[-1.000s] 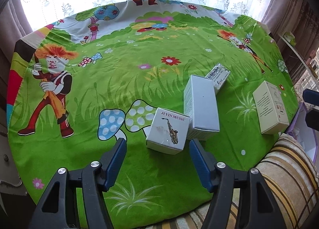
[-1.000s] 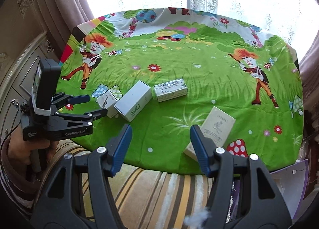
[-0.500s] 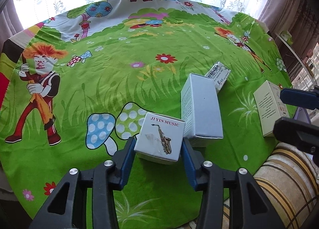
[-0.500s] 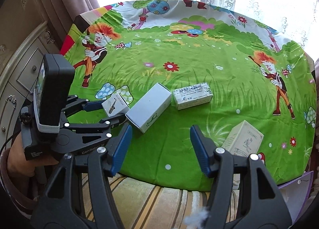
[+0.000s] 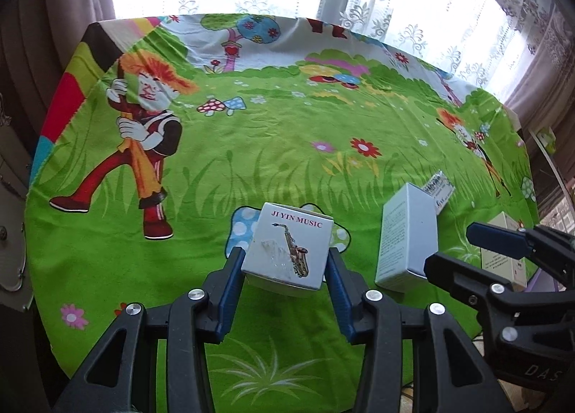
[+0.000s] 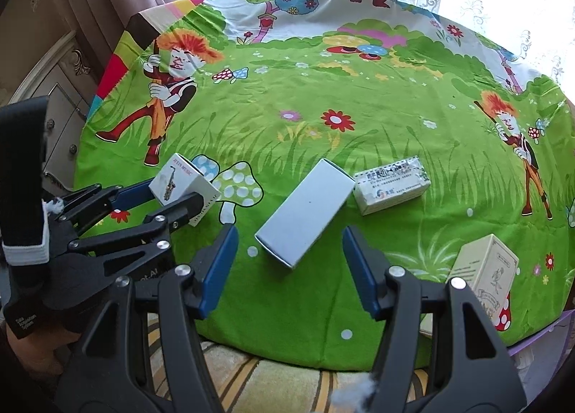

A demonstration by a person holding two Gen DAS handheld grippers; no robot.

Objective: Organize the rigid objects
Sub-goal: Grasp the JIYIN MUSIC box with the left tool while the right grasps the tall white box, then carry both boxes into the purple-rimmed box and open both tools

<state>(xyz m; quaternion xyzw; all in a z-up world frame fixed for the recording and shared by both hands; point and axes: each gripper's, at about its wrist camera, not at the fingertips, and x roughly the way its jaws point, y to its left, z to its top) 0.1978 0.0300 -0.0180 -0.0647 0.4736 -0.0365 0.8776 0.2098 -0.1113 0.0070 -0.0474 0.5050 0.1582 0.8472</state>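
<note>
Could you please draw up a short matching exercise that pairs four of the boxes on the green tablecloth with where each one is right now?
Things:
1. saxophone box
2. plain pale blue box
3. white box with blue print
4. cream box

Places:
A. lying flat just ahead of the open right gripper
B. near the tablecloth's front right edge, by a red mushroom
C. clamped between the left gripper's blue pads
D. at the far end of the plain pale blue box

Pairs: 1-C, 2-A, 3-D, 4-B
</note>
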